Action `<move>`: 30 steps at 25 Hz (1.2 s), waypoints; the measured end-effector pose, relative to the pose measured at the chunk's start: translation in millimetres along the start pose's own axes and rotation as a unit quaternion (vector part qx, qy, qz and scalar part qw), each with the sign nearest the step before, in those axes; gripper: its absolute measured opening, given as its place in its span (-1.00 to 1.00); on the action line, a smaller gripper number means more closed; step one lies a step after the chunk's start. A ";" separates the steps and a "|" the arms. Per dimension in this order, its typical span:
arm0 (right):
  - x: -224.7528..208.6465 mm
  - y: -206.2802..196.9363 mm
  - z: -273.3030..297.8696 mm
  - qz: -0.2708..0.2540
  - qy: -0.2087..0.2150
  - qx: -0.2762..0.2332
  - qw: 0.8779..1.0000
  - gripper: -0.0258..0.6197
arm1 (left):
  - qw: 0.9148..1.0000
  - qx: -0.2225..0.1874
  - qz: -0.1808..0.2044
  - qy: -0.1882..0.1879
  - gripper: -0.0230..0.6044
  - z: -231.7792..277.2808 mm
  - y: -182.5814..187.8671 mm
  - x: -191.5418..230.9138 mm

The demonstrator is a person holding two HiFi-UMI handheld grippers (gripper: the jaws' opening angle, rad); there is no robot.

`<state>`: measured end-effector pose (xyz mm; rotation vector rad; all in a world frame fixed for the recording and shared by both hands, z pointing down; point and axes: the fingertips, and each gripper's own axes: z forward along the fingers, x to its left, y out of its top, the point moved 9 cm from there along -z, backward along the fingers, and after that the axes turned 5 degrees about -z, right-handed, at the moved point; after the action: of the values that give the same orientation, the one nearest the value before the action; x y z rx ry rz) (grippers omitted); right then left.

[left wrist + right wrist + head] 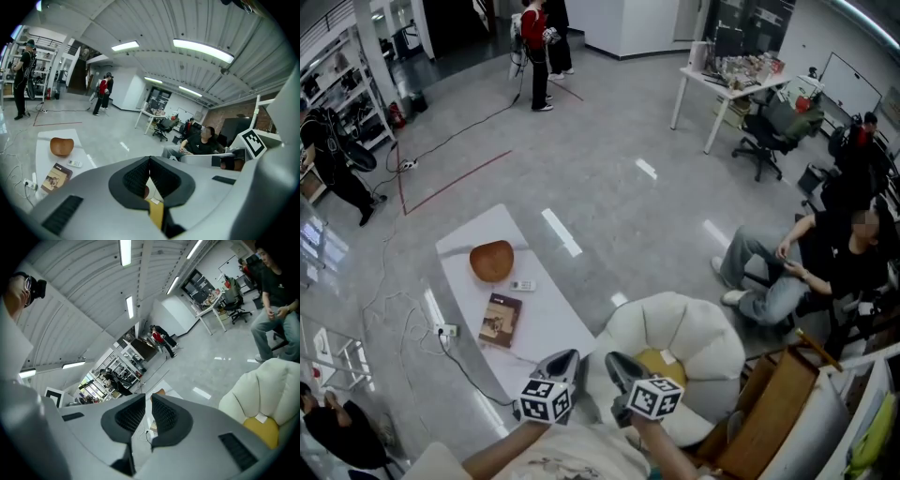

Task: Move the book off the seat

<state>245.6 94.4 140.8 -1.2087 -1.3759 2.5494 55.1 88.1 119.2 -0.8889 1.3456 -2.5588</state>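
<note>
The left gripper (149, 161) has its jaws closed on nothing; the right gripper (149, 397) has its jaws a sliver apart, also empty. The book (501, 319) lies on the white tabletop (553, 323) left of the seat (717, 328), so the move looks finished.

Grey floor (609, 178) shining under ceiling strip lights (202, 50); red tape line (455, 181) running across it; low white table (548, 317) standing left; white desk (722, 84) and black office chair (766, 133) sitting beyond; shelving (342, 80) lining left wall.
</note>
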 end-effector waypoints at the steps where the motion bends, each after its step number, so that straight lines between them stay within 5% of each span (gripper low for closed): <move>1: 0.7 0.6 -9.7 -0.001 -0.001 -0.010 1.000 -0.77 | 1.000 0.001 0.005 -0.006 -0.89 -0.3 -1.1 -7.4; 16: 30.2 -22.8 -113.5 -0.070 -0.054 -0.091 0.992 -0.77 | 0.996 -0.029 0.043 -0.067 -0.89 -34.0 -18.5 -92.3; 30: 67.2 -29.8 -191.1 -0.142 -0.129 -0.210 0.959 -0.77 | 0.986 -0.093 0.109 -0.084 -0.89 -90.9 -23.8 -140.4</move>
<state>308.0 271.5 59.1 -0.6454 -2.0567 2.3435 124.5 217.8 36.2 -0.9071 1.5519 -2.1731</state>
